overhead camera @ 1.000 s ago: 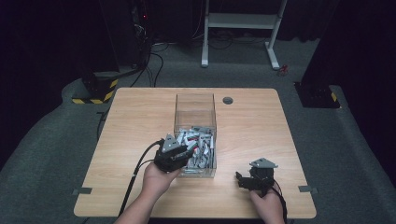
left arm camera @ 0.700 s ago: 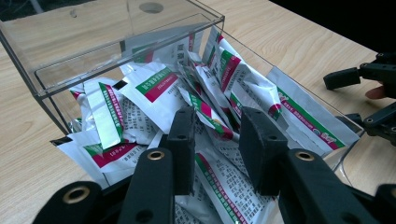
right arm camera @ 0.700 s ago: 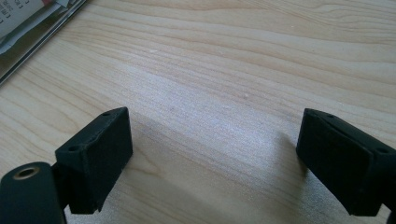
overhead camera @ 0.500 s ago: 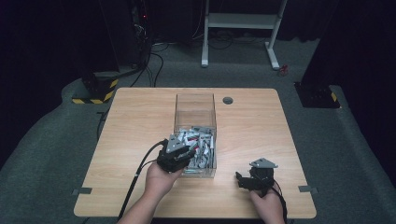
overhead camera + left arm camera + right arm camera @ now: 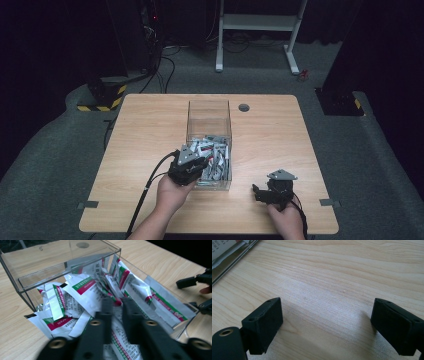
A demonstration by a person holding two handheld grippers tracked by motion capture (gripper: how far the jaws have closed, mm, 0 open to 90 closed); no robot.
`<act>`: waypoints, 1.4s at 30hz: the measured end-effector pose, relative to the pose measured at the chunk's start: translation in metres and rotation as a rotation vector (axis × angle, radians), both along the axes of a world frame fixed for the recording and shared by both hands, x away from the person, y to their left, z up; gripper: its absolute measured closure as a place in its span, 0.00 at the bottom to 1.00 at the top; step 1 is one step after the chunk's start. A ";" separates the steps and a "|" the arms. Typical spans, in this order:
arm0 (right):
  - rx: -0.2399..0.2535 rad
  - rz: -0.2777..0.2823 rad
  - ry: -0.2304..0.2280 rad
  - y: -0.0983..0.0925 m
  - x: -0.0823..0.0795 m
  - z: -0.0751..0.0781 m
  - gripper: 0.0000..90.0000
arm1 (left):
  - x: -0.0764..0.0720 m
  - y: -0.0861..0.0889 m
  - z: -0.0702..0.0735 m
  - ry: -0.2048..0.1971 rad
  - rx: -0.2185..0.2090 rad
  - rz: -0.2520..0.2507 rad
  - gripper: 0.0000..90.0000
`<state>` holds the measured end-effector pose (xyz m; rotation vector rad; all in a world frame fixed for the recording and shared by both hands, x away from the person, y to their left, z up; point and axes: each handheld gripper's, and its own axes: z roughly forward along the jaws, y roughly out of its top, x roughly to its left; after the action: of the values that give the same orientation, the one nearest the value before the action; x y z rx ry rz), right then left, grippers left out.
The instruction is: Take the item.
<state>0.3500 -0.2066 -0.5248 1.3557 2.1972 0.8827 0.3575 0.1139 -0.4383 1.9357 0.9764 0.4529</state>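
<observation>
Spanning the scene, the wooden bench [image 5: 150, 130] carries a clear box [image 5: 209, 111] heaped with foil sachets [image 5: 82, 287]. The left gripper [image 5: 117, 302] reaches into that heap, its jaws having just been closing to a narrow gap; whether a sachet is pinched between them I cannot tell. Overlapping packets could snag and lift together, or a slick one could slip free. The right gripper [image 5: 325, 322] rests on bare bench right of the box, jaws wide apart and empty.

Clear plastic box [image 5: 209, 116] standing upright at table centre, open on top; near half heaped with silver-white packets [image 5: 82, 291] striped green and red, lying crumpled and overlapping; far half bare.
</observation>
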 end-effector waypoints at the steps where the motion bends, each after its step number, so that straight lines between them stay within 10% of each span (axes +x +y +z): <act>1: 0.000 0.001 0.000 0.000 0.000 0.000 0.12 | 0.001 0.000 0.000 0.004 -0.011 -0.001 0.78; 10: 0.000 0.003 0.000 0.000 0.000 0.000 0.12 | 0.005 -0.007 0.001 -0.002 -0.028 0.020 0.65; 22: -0.001 0.004 0.001 0.000 0.000 0.000 0.12 | -0.001 -0.011 -0.002 -0.051 0.049 0.028 1.00; 42: -0.001 0.003 0.002 0.000 0.000 0.000 0.12 | -0.008 0.005 0.002 -0.077 -0.015 0.034 1.00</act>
<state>0.3495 -0.2064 -0.5247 1.3537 2.2008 0.8817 0.3493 0.1188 -0.4365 1.8770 0.9615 0.5349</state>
